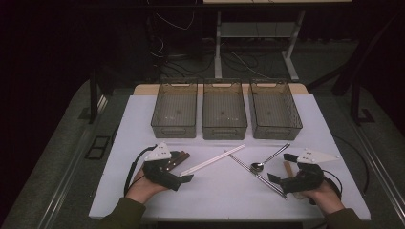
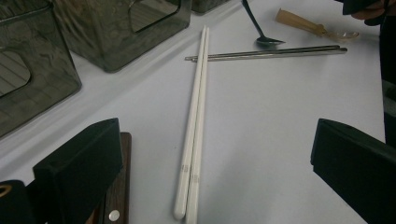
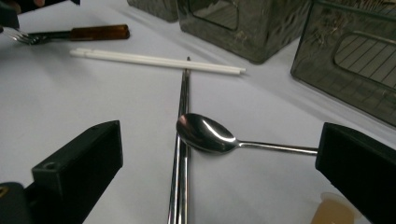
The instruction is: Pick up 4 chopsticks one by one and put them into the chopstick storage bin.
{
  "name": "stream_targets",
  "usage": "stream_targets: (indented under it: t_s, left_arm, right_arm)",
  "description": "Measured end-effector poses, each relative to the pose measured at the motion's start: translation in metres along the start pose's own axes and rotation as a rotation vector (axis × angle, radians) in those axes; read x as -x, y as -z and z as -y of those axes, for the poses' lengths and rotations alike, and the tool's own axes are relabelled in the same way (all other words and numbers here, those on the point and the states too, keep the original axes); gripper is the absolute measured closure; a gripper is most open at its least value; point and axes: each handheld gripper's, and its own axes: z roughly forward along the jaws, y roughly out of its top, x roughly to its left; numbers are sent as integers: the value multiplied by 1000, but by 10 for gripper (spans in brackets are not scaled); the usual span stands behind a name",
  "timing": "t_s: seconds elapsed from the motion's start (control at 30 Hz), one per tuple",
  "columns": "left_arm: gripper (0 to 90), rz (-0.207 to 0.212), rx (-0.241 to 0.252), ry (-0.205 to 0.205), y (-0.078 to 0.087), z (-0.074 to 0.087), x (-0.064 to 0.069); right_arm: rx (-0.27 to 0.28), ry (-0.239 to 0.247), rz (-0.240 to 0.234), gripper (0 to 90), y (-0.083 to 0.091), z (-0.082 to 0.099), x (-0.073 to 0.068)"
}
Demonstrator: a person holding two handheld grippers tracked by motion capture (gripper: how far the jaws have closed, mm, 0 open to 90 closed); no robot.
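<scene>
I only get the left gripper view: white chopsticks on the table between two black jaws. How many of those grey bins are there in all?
Observer: Three bins, side by side along the table's far edge.
Operator: What about the other tool?
Observer: The right tool is open, with a spoon lying on the table between its jaws.
Operator: Is that spoon touching anything?
Observer: Its bowl rests across the metal chopsticks.

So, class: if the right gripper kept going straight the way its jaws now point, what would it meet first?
Most likely the metal spoon, whose bowl lies over the steel chopsticks between the open jaws of the right gripper.
</scene>
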Motion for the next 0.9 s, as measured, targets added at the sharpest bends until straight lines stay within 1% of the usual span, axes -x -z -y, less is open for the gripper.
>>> stream_targets:
  t_s: [0.13,0.23,0.3,0.4,0.47,0.53,0.63,0.67,0.9]
  left_arm:
    - [15,-2,11,-2,-5,-5,-1]
    - [21,-2,10,-9,-8,-8,-2]
    - [31,-1,17,-4,-9,-9,-4]
    - [56,-20,22,5,-9,-10,-6]
    - [77,-22,31,13,-9,-11,-8]
    - [94,-25,26,5,-9,-12,-7]
    - [128,-24,30,5,-9,-12,-7]
    - [135,-30,30,6,-10,-13,-7]
    - [153,-34,30,10,-15,-17,-9]
  right_arm:
    - [-1,5,-4,8,0,0,-1]
    - [3,10,-6,8,1,-1,-1]
    - [6,4,-1,9,1,-1,0]
    - [6,-1,-5,9,1,-1,0]
    - [5,2,-5,9,0,-1,0]
    - [0,4,-5,9,0,-1,-1]
    - [2,6,-6,9,1,-1,-1]
    - [3,5,-6,8,1,-1,-1]
    - [-1,8,-9,8,1,-1,-2]
